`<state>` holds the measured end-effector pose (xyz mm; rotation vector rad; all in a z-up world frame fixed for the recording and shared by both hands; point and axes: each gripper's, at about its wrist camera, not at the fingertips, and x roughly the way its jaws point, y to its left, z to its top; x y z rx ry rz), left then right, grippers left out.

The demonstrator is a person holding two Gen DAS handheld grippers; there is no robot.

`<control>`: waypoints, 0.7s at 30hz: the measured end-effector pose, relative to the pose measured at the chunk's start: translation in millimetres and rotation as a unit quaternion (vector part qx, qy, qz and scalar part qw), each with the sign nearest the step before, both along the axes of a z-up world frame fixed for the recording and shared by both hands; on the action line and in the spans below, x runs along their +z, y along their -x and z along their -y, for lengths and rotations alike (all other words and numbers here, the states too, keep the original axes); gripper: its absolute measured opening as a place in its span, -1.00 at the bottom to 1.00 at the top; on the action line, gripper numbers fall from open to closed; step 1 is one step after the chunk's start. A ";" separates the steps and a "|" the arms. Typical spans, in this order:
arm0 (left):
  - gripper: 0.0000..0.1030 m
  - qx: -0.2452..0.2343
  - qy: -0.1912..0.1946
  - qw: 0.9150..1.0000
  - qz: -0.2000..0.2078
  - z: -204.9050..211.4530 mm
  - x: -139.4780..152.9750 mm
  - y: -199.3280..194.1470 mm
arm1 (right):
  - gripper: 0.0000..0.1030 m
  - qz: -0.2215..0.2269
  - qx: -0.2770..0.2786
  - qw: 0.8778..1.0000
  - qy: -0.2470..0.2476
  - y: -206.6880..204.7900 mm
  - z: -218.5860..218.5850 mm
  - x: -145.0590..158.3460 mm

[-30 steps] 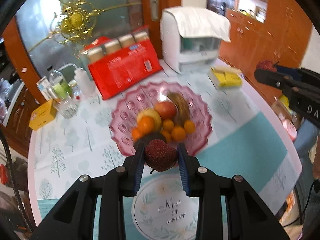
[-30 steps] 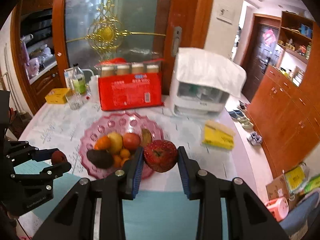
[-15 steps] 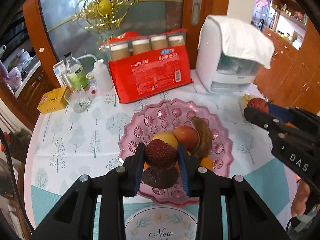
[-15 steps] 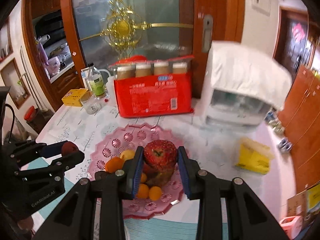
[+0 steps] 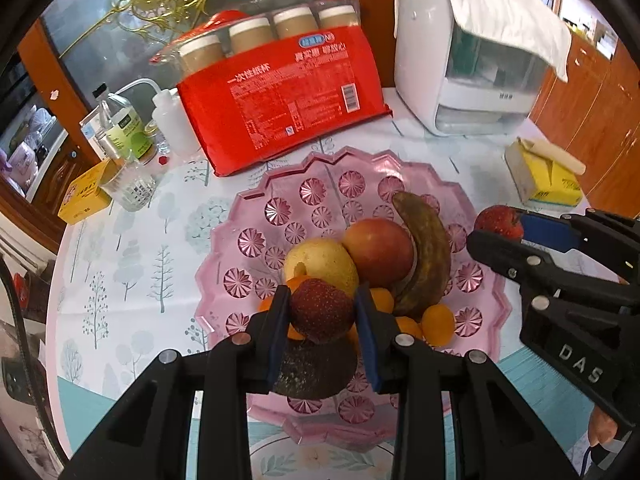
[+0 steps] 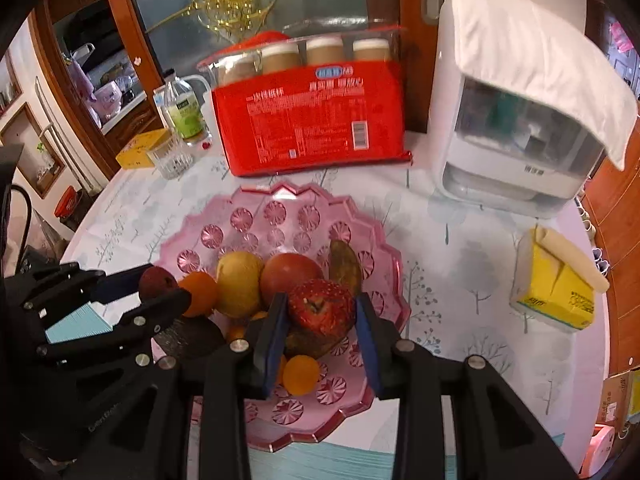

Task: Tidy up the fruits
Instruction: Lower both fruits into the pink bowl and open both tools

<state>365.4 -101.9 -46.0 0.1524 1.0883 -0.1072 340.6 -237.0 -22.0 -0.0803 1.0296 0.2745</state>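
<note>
A pink glass fruit plate (image 5: 320, 196) (image 6: 256, 224) holds a yellow pear (image 5: 320, 260), a red apple (image 5: 380, 250), a brown banana (image 5: 426, 256), several small oranges (image 5: 438, 320) and a dark avocado (image 5: 316, 368). My left gripper (image 5: 322, 312) is shut on a dark red lychee (image 5: 320, 310) above the plate's near side; it also shows in the right wrist view (image 6: 158, 280). My right gripper (image 6: 320, 314) is shut on a red strawberry (image 6: 322, 308) above the plate's right part; it also shows in the left wrist view (image 5: 498, 222).
Behind the plate stand a red pack of paper cups (image 5: 280, 92), a white appliance under a cloth (image 5: 472, 52), bottles (image 5: 124, 128), a glass (image 5: 128, 186) and a yellow box (image 5: 84, 196). A yellow carton (image 6: 554, 280) lies at the right. The table edge curves left.
Both grippers have moved in over the plate and lower, each still holding its fruit. The plate and its fruit now look much closer in both views.
</note>
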 end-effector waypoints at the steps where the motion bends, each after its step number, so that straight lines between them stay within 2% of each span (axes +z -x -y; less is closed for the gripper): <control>1: -0.41 -0.002 -0.004 1.000 -0.001 1.8 -3.0 -1.2 | -0.34 -0.002 0.001 1.000 0.002 -0.6 0.1 -3.9; 7: -0.40 -0.010 -0.015 1.000 -0.003 4.6 -10.6 -5.5 | -0.33 -0.016 0.004 1.000 0.002 -2.7 -0.9 -21.7; 14: -0.37 -0.015 -0.009 1.000 0.002 5.5 -13.3 -6.8 | -0.33 -0.019 0.009 1.000 0.011 -4.2 -2.5 -30.0; 18: 0.01 -0.019 -0.022 0.999 0.026 7.7 -8.3 -1.9 | -0.32 -0.026 0.014 0.999 0.016 -4.4 -4.0 -33.7; 20: 0.25 -0.018 -0.029 0.999 0.039 6.3 -4.1 1.5 | -0.31 -0.033 0.012 0.999 0.014 -5.2 -2.7 -36.5; 21: 0.44 -0.015 -0.028 0.999 0.043 4.3 -2.3 2.7 | -0.30 -0.037 0.011 0.999 0.012 -5.3 -1.1 -37.9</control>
